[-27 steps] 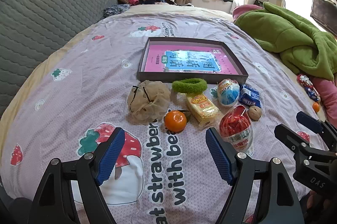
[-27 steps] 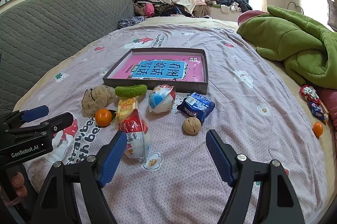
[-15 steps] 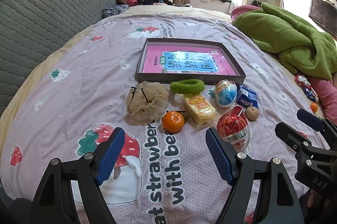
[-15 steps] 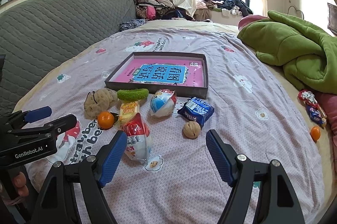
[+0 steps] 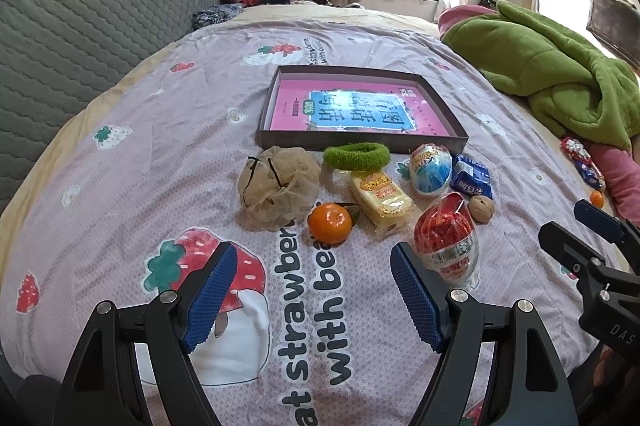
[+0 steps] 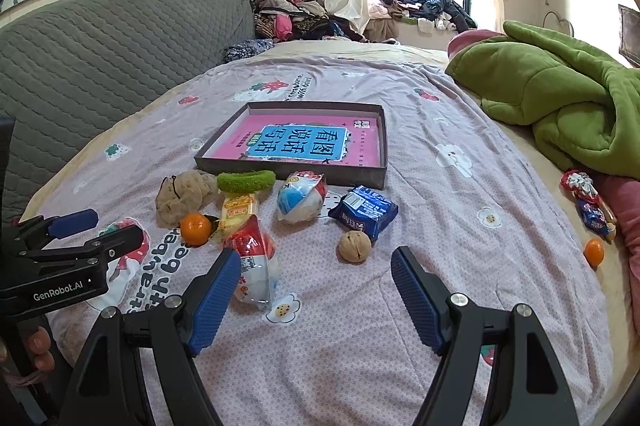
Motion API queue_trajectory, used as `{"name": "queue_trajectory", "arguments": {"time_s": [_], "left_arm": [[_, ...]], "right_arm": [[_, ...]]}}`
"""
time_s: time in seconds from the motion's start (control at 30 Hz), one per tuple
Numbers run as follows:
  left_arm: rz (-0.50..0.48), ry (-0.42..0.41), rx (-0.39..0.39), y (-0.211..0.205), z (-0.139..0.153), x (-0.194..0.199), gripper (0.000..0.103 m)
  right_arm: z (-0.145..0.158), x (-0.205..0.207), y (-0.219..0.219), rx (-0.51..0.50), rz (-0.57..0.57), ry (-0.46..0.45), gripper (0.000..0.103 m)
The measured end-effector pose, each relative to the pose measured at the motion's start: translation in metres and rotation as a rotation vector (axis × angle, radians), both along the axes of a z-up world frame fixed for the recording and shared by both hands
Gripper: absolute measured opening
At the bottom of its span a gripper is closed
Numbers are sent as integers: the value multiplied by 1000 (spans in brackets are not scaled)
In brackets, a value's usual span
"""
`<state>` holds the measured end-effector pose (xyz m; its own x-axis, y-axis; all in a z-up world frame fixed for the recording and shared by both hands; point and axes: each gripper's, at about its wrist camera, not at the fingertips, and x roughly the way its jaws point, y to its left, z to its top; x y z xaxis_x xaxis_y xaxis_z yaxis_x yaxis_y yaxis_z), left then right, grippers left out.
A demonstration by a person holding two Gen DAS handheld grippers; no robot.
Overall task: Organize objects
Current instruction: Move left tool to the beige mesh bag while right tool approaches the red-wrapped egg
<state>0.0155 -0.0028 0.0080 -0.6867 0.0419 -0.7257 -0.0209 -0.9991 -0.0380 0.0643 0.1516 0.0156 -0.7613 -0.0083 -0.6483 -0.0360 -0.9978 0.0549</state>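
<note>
A shallow dark box (image 5: 362, 145) (image 6: 292, 173) with a pink and blue book inside lies on the bedspread. In front of it sit a beige mesh pouch (image 5: 278, 186), a green hair band (image 5: 356, 156), a yellow snack pack (image 5: 382, 200), an orange (image 5: 330, 223) (image 6: 195, 228), a blue and white egg-shaped pack (image 5: 430, 170), a blue packet (image 6: 364, 212), a walnut (image 6: 354, 246) and a red snack bag (image 5: 446, 238) (image 6: 254, 258). My left gripper (image 5: 310, 294) stands open just short of the orange. Short of the walnut, my right gripper (image 6: 316, 296) is open too, the red bag beside its left finger.
A green blanket (image 5: 552, 74) is heaped at the right of the bed, with a second orange (image 6: 593, 251) and wrapped sweets (image 6: 588, 202) below it. A grey quilted headboard (image 5: 80, 34) runs along the left. Clothes are piled by the far window.
Both views have tilted up slightly, so the objects sit a little lower and nearer in the frames. Both grippers stay open and nothing on the bed has moved.
</note>
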Motion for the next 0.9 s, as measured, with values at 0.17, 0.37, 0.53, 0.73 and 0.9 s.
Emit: {"name": "queue_trajectory", "arguments": {"time_s": [0.17,0.37,0.53,0.73,0.9], "left_arm": [[3,-8,2,-3,-5,-3,80],[13,-21,8,-12,-14,-9,80],[19,-35,14,-19,-22,-16,80],[30,-56,33,-31,-31,-27,80],[47,-66,46,-42,-34,-39,80]], "right_arm": [[-2,-1,-1,-7,13,-4,77],[-8,-6,-7,-3,32,-17,77],[-14,-12,-12,-12,43,-33,77],[-23,-21,-21,-15,59,-59,77],[-30,-31,-26,-21,64,-78,77]]}}
